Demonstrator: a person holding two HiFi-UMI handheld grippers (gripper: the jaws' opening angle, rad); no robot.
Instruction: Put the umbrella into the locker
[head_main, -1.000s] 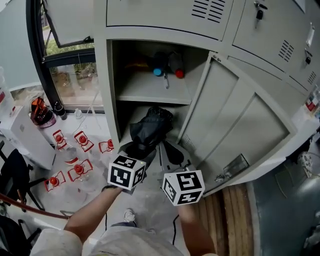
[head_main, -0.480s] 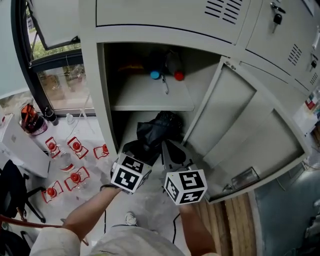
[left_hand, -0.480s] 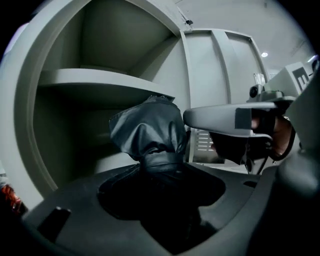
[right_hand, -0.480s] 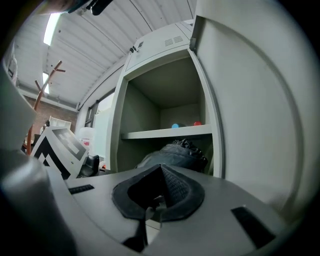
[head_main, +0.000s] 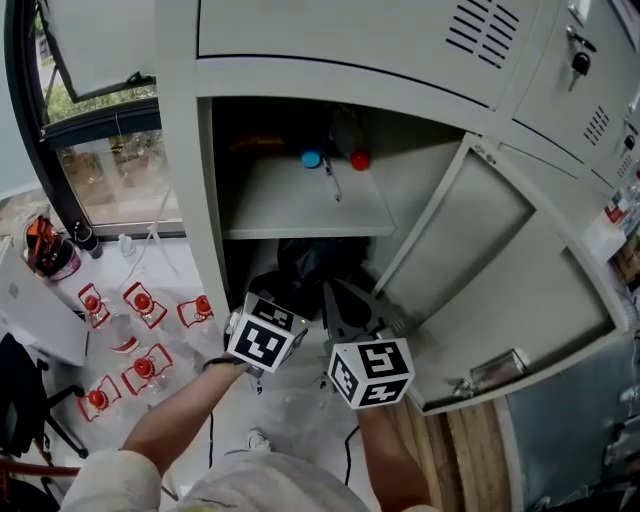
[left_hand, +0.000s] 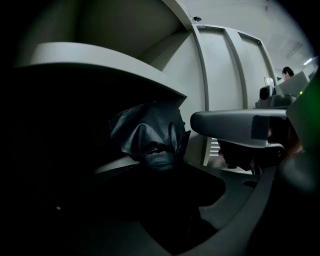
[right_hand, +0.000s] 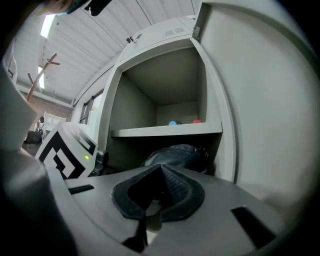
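The black folded umbrella (head_main: 308, 262) lies bunched in the locker's lower compartment, under the shelf (head_main: 300, 205). In the left gripper view the umbrella (left_hand: 150, 135) sticks out just ahead of the dark jaws, and my left gripper (left_hand: 159, 167) looks shut on its near end. In the head view my left gripper (head_main: 268, 300) reaches into the compartment's mouth. Beside it, my right gripper (head_main: 342, 298) is shut on nothing, its pads (right_hand: 172, 187) pressed together. From the right gripper view the umbrella (right_hand: 177, 154) shows beyond the right gripper (right_hand: 160, 172).
A blue-capped item (head_main: 312, 159) and a red-capped one (head_main: 360, 159) stand at the back of the shelf. The locker door (head_main: 500, 270) hangs open at the right. Several red-marked objects (head_main: 140, 300) lie on the floor at the left, below a window.
Both grippers have pushed forward toward the locker. The umbrella has gone deeper into the lower compartment and is now mostly under the shelf.
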